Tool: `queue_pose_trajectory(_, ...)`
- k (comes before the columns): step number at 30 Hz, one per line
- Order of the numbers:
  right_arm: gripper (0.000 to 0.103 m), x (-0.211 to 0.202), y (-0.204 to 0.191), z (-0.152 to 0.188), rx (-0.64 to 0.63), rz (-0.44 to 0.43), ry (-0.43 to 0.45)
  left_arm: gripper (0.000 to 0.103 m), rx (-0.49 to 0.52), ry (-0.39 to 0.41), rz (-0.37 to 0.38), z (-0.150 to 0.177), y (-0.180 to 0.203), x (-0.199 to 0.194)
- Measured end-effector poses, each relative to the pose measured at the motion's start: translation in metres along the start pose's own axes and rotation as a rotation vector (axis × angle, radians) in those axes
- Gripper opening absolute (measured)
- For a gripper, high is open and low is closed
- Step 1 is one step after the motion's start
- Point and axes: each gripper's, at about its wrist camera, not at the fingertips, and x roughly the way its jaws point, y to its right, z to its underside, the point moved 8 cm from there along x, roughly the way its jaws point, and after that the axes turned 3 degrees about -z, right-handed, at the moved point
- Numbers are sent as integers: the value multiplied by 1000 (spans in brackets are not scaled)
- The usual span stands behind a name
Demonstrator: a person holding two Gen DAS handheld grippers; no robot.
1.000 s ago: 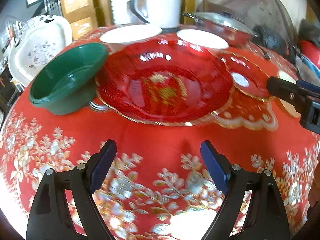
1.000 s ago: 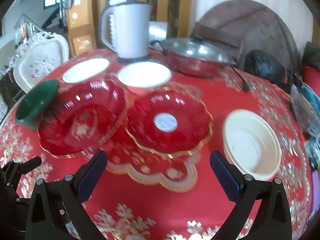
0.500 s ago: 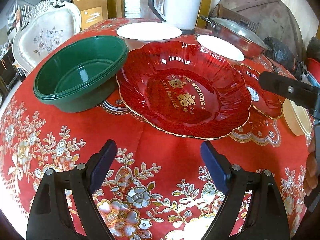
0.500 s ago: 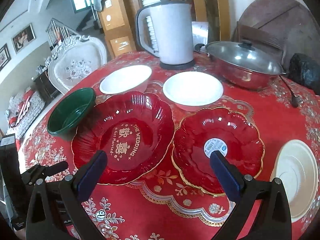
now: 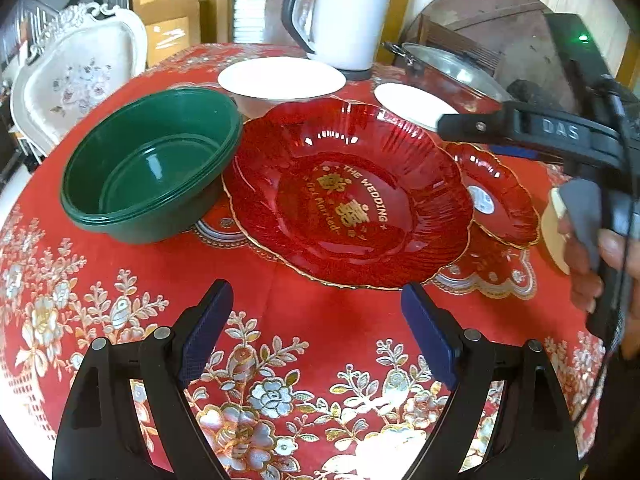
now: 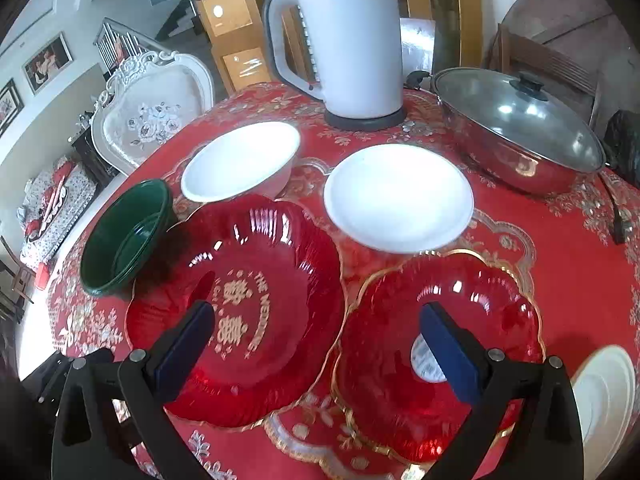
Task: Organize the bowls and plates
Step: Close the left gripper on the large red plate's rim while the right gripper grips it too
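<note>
Left gripper (image 5: 316, 312) wide, empty, hovering over tablecloth (image 5: 280, 360) short of big red plate (image 5: 348, 196). Right gripper (image 6: 320, 332) wide, empty, above both red plates; small plate (image 6: 436, 352) lies just under it, likely first pick. Green bowls (image 5: 152, 164) nested, touching the big plate's left rim. White bowls (image 6: 240, 168) sit behind, kettle (image 6: 344, 40) farthest.

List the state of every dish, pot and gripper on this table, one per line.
Left gripper: open, empty.
Right gripper: open, empty.
Green plastic bowls: nested, upright.
Large red scalloped plate: flat, empty.
Small red scalloped plate: flat, empty.
Steel pot: lidded.
White kettle: lid closed.
</note>
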Motion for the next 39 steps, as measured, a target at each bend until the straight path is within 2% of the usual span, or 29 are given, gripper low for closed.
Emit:
queue_pose_trajectory(3, 102, 9, 0, -2, 6, -36, -35, 87, -41, -20, 27, 0, -3, 1)
queue_pose_trajectory(6, 102, 20, -3, -3, -16, -36, -73, 87, -135, -40, 64, 2, -9, 1)
queue_pose_trajectory(8, 97, 26, -6, -6, -15, -52, -95, 87, -191, -57, 97, 2, -10, 2)
queue_pose_trajectory(10, 97, 29, -7, -9, -7, -73, -117, 87, -224, -70, 105, 2, -9, 4)
queue_pose_trajectory(15, 92, 41, -3, -10, -8, -59, -167, 87, -308, -78, 107, -2, -11, 6)
queue_pose_trajectory(19, 69, 47, -2, -6, 30, -148, -210, 87, -344, -89, 81, -5, -13, 15)
queue_pose_trajectory(22, 68, 54, -4, -8, 6, -137, -225, 87, -366, -113, 66, -7, -12, 24)
queue_pose_trajectory(27, 61, 57, -8, -14, -30, -139, -220, 87, -382, -125, 58, -15, -8, 36)
queue_pose_trajectory(30, 52, 61, -7, -17, -45, -115, -219, 87, -383, -160, 74, -14, -1, 48)
queue_pose_trajectory(31, 46, 61, -6, -18, -47, -105, -215, 87, -381, -164, 72, -15, 0, 51)
queue_pose_trajectory(35, 28, 62, 2, -20, -29, -101, -203, 87, -365, -144, 40, -17, 0, 52)
queue_pose_trajectory(37, 22, 62, 4, -20, -37, -92, -203, 81, -354, -133, 16, -17, -1, 52)
queue_pose_trajectory(38, 18, 62, 4, -21, -40, -88, -204, 69, -348, -128, 9, -18, -2, 52)
queue_pose_trajectory(39, 17, 62, 5, -21, -41, -84, -204, 64, -339, -125, -17, -18, -4, 52)
